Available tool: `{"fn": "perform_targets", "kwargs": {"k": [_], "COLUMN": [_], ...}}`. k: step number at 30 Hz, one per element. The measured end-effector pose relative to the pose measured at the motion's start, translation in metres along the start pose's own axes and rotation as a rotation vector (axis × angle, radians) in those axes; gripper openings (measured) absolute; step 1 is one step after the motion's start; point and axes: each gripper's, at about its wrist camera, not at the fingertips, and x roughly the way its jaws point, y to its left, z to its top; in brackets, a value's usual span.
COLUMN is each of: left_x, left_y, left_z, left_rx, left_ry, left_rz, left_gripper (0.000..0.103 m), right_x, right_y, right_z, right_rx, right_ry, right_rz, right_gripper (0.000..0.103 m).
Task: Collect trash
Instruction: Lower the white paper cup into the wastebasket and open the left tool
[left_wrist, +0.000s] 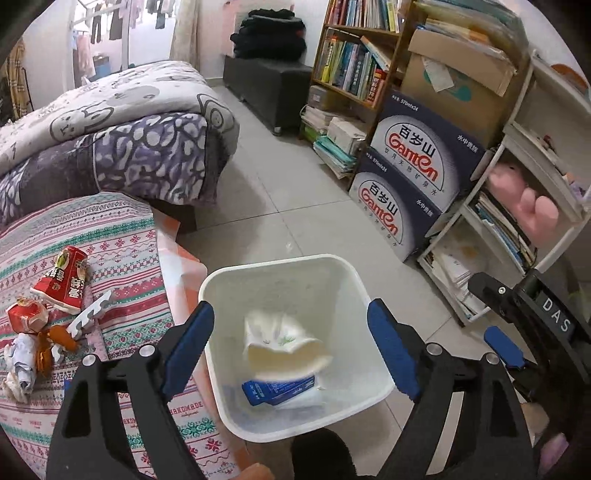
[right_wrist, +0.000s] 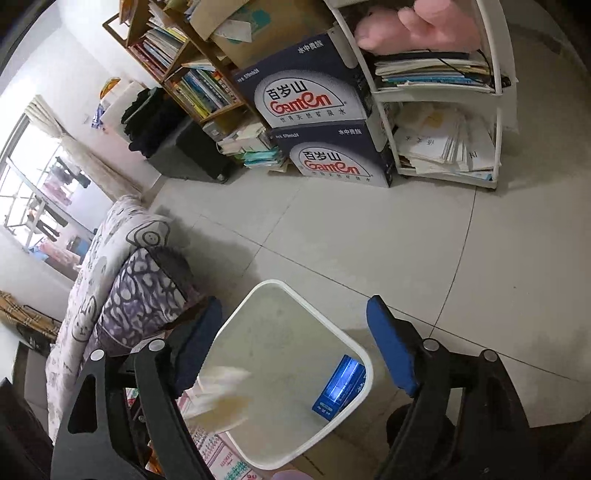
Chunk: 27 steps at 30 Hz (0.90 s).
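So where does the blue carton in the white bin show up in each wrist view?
Left wrist: the blue carton lies low in the white bin, under a blurred cream wrapper, lower centre of frame.
Right wrist: the blue carton leans against the bin's right wall, lower centre-right.
Shared landmark: the stacked Ganten water boxes against the shelves.
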Motion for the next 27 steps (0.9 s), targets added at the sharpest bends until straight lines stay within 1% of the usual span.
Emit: {"fn": "perform_targets", "kwargs": {"k": [3,6,9,13,15,20,22,24,26,27], "left_x": [-0.007,-0.017,-0.027,-0.038,-0.043,-0.048,-0.047,-0.043,-0.039,-0.037], "left_y": [0.007,0.015,0.031,0.058,0.073,0.116,0.138,0.166,0.188,0.206], "left_z": [-0.003,-0.006,-0.011,-0.017,-0.019,-0.025,-0.029,-0.032,-0.037,-0.04], "left_rx": [0.004,0.038,0.052,0.039,0.022,-0.029,-0.057,-0.106,-0.145,-0.173], "left_ry": [-0.001,-0.021,-0.029,-0.023,-0.018,0.007,0.027,0.065,0.096,0.117], "left_rz": [0.01,0.055,0.092,0.14,0.159,0.253,0.306,0.358,0.389,0.418], "left_gripper": [0.083,0.084,0.084,0.084,0.084,0.084,0.084,0.084,0.084,0.084], "right_x": [-0.005,-0.015,-0.028,-0.034,-0.033,-0.019,-0.008,0.001,0.013,0.02], "right_y": [0.014,0.042,0.071,0.111,0.128,0.162,0.169,0.171,0.172,0.172], "right_z": [-0.004,-0.009,-0.016,-0.026,-0.033,-0.055,-0.066,-0.077,-0.093,-0.101], "right_rx": [-0.047,-0.153,-0.25,-0.386,-0.442,-0.574,-0.609,-0.63,-0.651,-0.66], "right_ry": [-0.017,-0.052,-0.08,-0.063,-0.049,-0.031,-0.013,0.008,0.041,0.063], "right_rz": [0.002,-0.002,0.006,0.026,0.034,0.032,0.029,0.029,0.035,0.033], "right_gripper": [0.082,0.084,0.09,0.093,0.094,0.095,0.095,0.095,0.095,0.095]}}
